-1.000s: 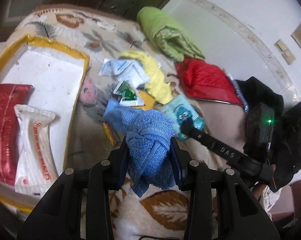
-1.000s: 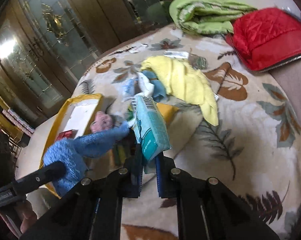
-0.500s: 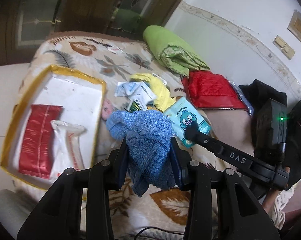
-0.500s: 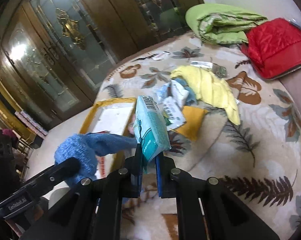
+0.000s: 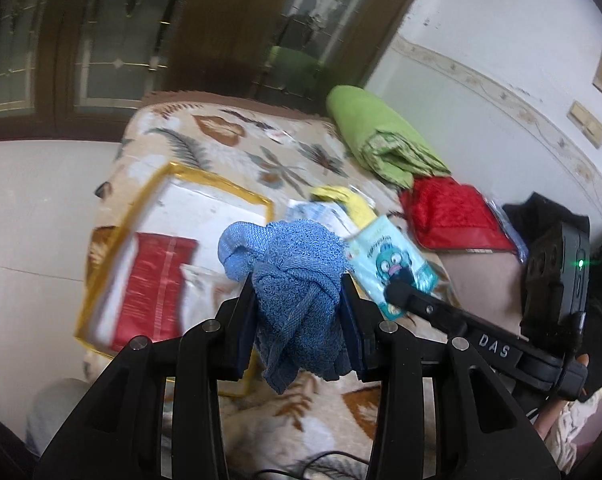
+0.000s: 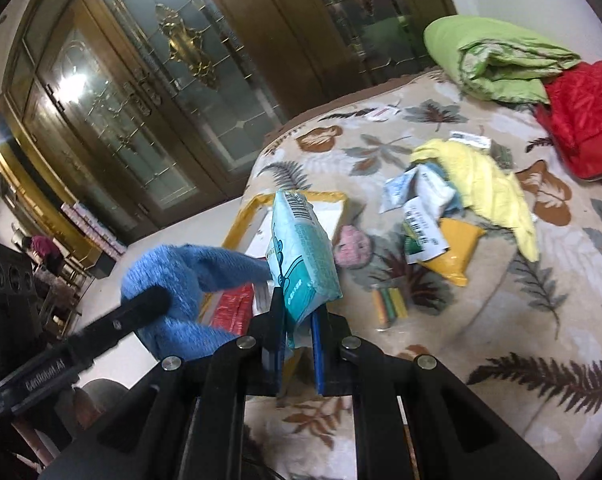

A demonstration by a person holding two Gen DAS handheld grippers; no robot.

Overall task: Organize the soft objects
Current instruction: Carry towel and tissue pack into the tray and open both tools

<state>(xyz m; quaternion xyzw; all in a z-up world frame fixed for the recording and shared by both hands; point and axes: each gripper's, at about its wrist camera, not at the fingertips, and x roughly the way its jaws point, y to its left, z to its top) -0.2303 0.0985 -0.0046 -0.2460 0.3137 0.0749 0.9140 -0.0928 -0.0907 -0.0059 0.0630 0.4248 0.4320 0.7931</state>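
Observation:
My left gripper (image 5: pixel 299 312) is shut on a bunched blue towel (image 5: pixel 297 276) and holds it high above the bed. The towel also shows in the right wrist view (image 6: pixel 189 280). My right gripper (image 6: pixel 297 320) is shut on a teal tissue pack (image 6: pixel 301 256) with a cartoon face, also held in the air; the pack shows in the left wrist view (image 5: pixel 393 264). Below lies a yellow-rimmed white tray (image 5: pixel 205 204) holding a red packet (image 5: pixel 153 280) and a white packet (image 5: pixel 197 292).
On the leaf-print blanket (image 6: pixel 501 320) lie a yellow cloth (image 6: pixel 485 184), white sachets (image 6: pixel 421 196), a yellow pouch (image 6: pixel 457 248), a pink puff (image 6: pixel 353 244) and coloured sticks (image 6: pixel 389 304). A green quilt (image 6: pixel 497 64) and red quilted bag (image 6: pixel 585 112) sit behind. White floor lies left.
Both grippers have risen with their loads; the bed and tray look smaller and farther. The tissue pack now hangs over the tray's edge.

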